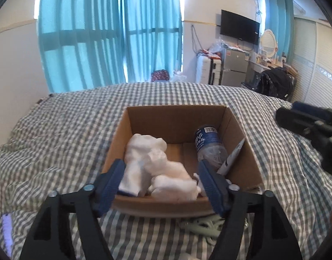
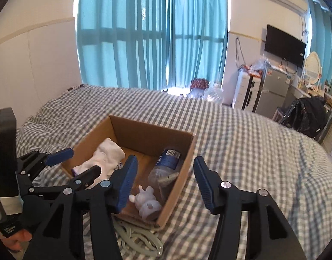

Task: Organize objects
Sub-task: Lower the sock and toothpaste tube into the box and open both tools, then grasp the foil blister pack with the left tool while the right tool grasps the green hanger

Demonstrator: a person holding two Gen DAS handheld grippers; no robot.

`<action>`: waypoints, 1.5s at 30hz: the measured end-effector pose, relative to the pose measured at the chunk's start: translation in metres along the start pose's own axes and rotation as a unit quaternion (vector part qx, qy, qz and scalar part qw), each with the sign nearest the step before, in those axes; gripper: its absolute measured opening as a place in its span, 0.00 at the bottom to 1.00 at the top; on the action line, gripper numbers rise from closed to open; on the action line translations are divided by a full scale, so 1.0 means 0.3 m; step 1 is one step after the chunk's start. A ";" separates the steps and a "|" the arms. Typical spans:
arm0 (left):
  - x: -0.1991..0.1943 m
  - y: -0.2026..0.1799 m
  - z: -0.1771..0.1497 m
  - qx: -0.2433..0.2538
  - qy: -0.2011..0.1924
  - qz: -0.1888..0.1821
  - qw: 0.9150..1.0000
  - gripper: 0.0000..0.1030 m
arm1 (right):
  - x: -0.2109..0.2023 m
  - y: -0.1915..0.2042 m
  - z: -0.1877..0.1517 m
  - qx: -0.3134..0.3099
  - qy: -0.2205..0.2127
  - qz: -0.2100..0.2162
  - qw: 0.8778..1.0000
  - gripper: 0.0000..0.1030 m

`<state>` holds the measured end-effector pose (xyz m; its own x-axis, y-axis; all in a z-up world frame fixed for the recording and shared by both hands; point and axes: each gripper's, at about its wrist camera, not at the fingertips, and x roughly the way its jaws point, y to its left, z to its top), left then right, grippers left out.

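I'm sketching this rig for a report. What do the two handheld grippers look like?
Both match: the left gripper and right gripper have black angular plastic linkage arms joined by silver round bolts, ending in flat fingers faced with ribbed blue pads. No cables or sleeves show.

An open cardboard box (image 2: 131, 130) sits on the grey-checked bedspread (image 2: 241, 134), holding a white cloth (image 2: 107, 153) at its left, a clear bottle with a blue label (image 2: 166, 164) lying at its right, and a small pale figurine (image 2: 147, 203) in the near corner. The right gripper (image 2: 164, 184) hangs over the box's near right corner with its jaws spread wide, while the left gripper (image 2: 77, 162), also spread, reaches in over the cloth; pale green hangers (image 2: 140, 238) lie on the bedspread just beside the box's near wall
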<state>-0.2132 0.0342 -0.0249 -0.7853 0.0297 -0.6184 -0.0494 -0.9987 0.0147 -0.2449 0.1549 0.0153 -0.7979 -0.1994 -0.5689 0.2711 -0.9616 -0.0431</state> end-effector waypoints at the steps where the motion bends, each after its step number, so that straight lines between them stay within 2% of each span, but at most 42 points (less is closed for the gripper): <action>1: -0.031 0.001 -0.005 -0.006 -0.004 0.003 1.000 0.80 | -0.026 0.008 0.001 -0.004 -0.004 -0.001 1.000 0.55; 3: -0.086 0.004 -0.016 -0.017 -0.012 0.008 1.000 0.90 | -0.105 0.024 -0.003 -0.014 -0.015 -0.003 1.000 0.58; 6: -0.176 0.012 -0.041 -0.030 -0.027 0.026 0.999 0.98 | -0.185 0.034 -0.024 -0.026 -0.021 -0.004 0.999 0.60; 10: -0.240 0.020 -0.080 -0.041 -0.030 0.034 0.998 1.00 | -0.264 0.034 -0.072 -0.036 -0.022 0.002 0.999 0.65; 14: -0.237 0.013 -0.150 -0.047 -0.009 0.041 0.998 1.00 | -0.287 0.022 -0.146 -0.022 -0.013 0.015 1.000 0.71; 20: -0.155 0.011 -0.304 -0.059 0.033 0.036 0.997 1.00 | -0.198 -0.005 -0.293 0.003 0.021 0.022 1.000 0.73; 25: -0.075 -0.036 -0.422 -0.024 0.064 0.041 0.997 1.00 | -0.088 -0.018 -0.417 -0.002 0.043 0.028 0.999 0.73; 28: -0.032 -0.057 -0.480 -0.009 0.085 0.038 0.996 1.00 | -0.017 -0.039 -0.476 0.013 0.079 0.030 0.996 0.73; 32: 0.026 -0.100 -0.563 0.025 0.118 0.013 0.993 1.00 | 0.013 -0.046 -0.492 0.022 0.092 0.020 0.995 0.73; 33: 0.036 -0.114 -0.582 0.042 0.123 0.019 0.991 1.00 | 0.013 -0.046 -0.492 0.022 0.091 0.019 0.995 0.73; 35: 0.030 -0.131 -0.594 0.062 0.108 0.025 0.992 1.00 | 0.017 -0.040 -0.500 0.019 0.094 0.018 0.995 0.73; 37: 0.027 -0.120 -0.589 0.054 0.111 0.015 0.992 0.98 | 0.028 -0.029 -0.513 0.011 0.101 0.012 0.995 0.73; 39: 0.018 -0.101 -0.579 0.042 0.112 0.006 0.993 0.81 | 0.037 -0.018 -0.518 0.005 0.106 0.008 0.994 0.73; 41: 0.001 -0.081 -0.567 0.036 0.110 0.000 0.993 0.74 | 0.041 -0.006 -0.519 0.000 0.107 0.009 0.994 0.73; 45: -0.055 -0.041 -0.531 0.010 0.091 -0.010 0.996 0.71 | 0.033 0.018 -0.525 -0.009 0.098 0.023 0.995 0.74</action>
<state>-0.1015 0.0392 -0.1401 -0.6591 0.0401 -0.7510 -0.0779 -0.9968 0.0151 -0.1665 0.1774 -0.1199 -0.6644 -0.1998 -0.7201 0.3152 -0.9486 -0.0276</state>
